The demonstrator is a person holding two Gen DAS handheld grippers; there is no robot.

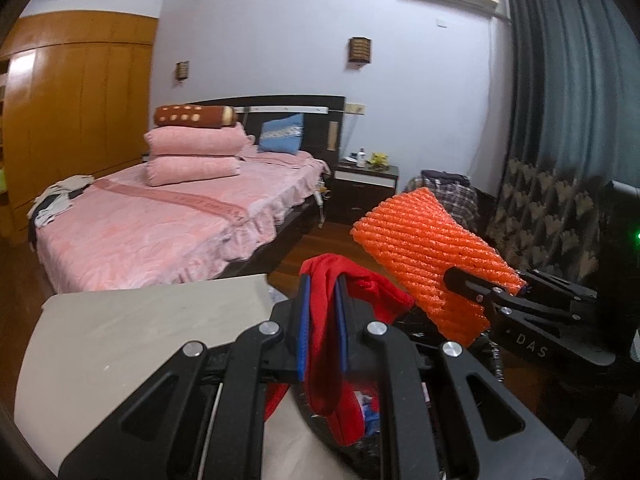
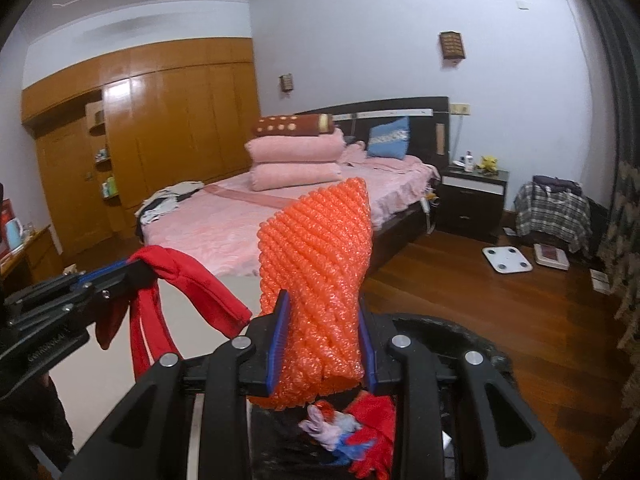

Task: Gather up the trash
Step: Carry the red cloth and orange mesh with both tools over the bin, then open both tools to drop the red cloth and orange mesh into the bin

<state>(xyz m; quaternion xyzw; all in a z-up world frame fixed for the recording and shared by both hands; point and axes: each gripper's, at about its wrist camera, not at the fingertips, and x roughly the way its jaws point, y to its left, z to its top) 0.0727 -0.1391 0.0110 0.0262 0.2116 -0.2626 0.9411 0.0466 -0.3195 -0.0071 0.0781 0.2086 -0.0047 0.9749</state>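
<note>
My left gripper is shut on a crumpled red wrapper that hangs down between its blue pads; in the right wrist view the same red wrapper dangles from the left gripper at the left. My right gripper is shut on an orange foam net sleeve, which sticks up from its jaws. That orange sleeve also shows at the right of the left wrist view, held by the right gripper. Below both grippers lies a dark bin holding red and pale scraps.
A light tabletop lies under the left gripper. Beyond it stands a bed with pink covers, a dark nightstand, a wooden wardrobe and a curtain. A white scale rests on the wood floor.
</note>
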